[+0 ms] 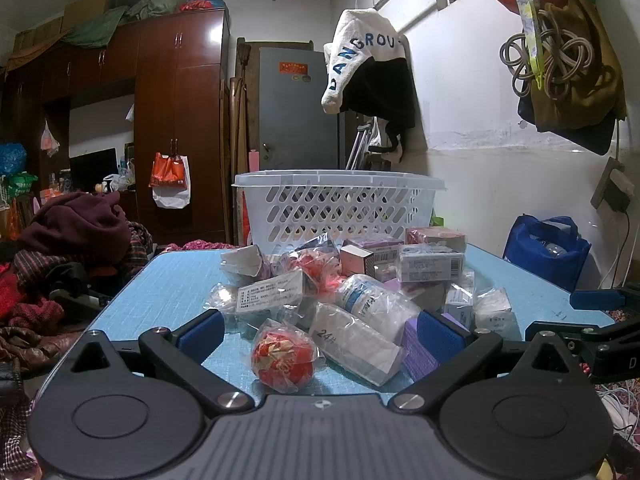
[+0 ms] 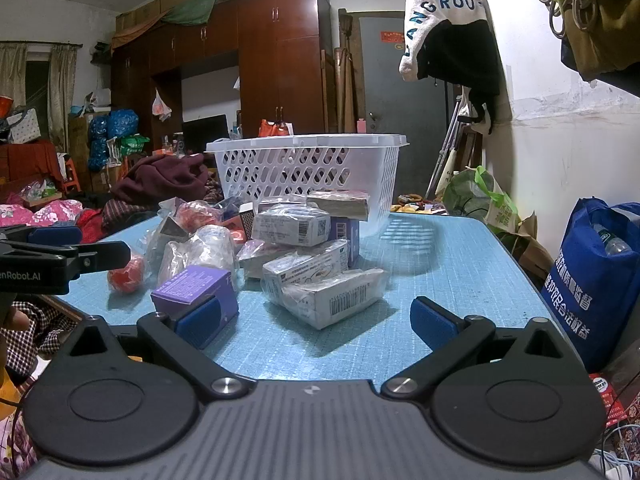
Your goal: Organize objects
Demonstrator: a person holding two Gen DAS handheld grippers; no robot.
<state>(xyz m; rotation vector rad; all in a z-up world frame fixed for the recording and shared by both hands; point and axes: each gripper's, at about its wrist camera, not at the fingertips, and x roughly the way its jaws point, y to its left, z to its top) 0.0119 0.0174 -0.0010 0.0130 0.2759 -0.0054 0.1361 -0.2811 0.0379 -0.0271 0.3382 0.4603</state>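
Left wrist view: left hand-held gripper [image 1: 320,330] wide open, empty, around red plastic-wrapped ball [image 1: 282,358]; right hand-held gripper [image 2: 316,320] likewise open, empty. Close centred on ball, avoiding neighbouring clear-wrapped roll [image 1: 356,344].

Wrapped boxes, red balls [image 1: 282,356] heaped (loosely) on blue table before upright white basket [image 1: 340,204].

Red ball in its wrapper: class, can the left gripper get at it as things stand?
Probably yes. The red ball lies on the table at the near edge of the pile, between the open left gripper fingers, with nothing in front of it.
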